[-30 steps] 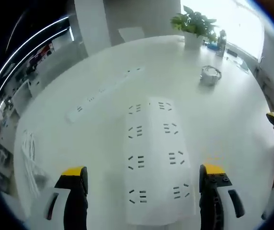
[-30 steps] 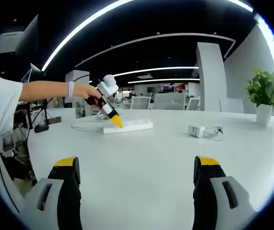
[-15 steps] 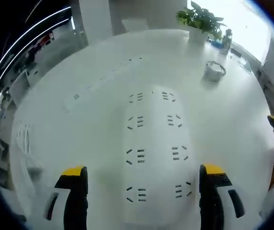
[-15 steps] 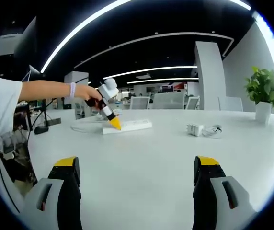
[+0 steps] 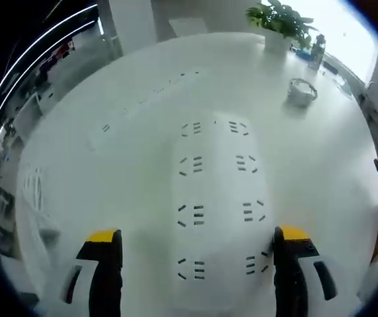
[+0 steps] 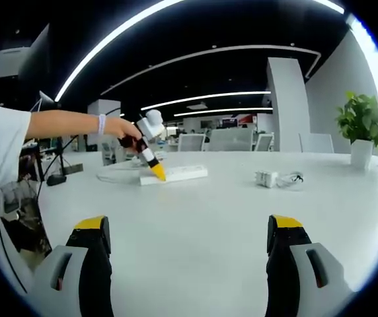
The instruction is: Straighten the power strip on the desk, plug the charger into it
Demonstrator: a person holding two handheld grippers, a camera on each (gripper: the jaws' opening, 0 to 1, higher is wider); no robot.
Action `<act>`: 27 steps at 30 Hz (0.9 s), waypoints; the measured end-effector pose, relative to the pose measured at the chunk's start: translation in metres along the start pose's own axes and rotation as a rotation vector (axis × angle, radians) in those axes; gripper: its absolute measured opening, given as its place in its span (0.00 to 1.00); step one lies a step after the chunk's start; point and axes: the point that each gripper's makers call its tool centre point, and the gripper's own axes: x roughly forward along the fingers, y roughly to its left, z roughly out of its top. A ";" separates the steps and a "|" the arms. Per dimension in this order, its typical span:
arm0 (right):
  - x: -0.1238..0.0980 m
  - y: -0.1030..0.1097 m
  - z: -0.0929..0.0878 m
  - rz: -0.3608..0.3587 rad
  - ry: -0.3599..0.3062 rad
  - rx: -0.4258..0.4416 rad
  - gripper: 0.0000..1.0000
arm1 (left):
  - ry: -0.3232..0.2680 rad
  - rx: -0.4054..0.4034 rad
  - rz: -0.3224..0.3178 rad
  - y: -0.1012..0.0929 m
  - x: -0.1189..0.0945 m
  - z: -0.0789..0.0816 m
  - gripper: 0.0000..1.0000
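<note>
White desk [image 6: 195, 218]: left hand-held gripper [image 6: 148, 146] angled onto power strip [image 6: 174, 174].

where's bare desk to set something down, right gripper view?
Bare: the broad stretch of desk between the right gripper and the power strip, and the patch right of the charger. Crowded: at the strip, where the left gripper hovers.

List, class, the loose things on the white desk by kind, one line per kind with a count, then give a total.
Power strip: 1
Charger with its coiled cable: 1
Potted plant: 1
Total: 3
Small items beside the plant are too blurred to tell, so they are left out.
</note>
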 end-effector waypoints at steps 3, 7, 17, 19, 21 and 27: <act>-0.001 -0.002 -0.001 -0.004 0.002 0.001 0.98 | 0.007 -0.009 -0.004 -0.001 -0.001 -0.002 0.97; -0.001 -0.003 -0.001 -0.006 0.002 0.004 0.98 | 0.014 -0.016 -0.008 -0.003 -0.001 -0.004 0.97; 0.000 -0.002 -0.003 -0.004 0.005 0.005 0.98 | 0.051 -0.004 -0.027 -0.008 -0.001 -0.014 0.95; 0.000 -0.002 -0.002 -0.005 0.003 0.005 0.98 | 0.054 -0.008 -0.029 -0.008 -0.002 -0.014 0.93; 0.000 -0.002 -0.002 -0.006 0.003 0.005 0.98 | 0.058 -0.014 -0.035 -0.010 -0.003 -0.015 0.92; 0.000 -0.001 -0.004 -0.004 0.006 0.006 0.98 | 0.075 -0.029 -0.035 -0.010 -0.005 -0.018 0.90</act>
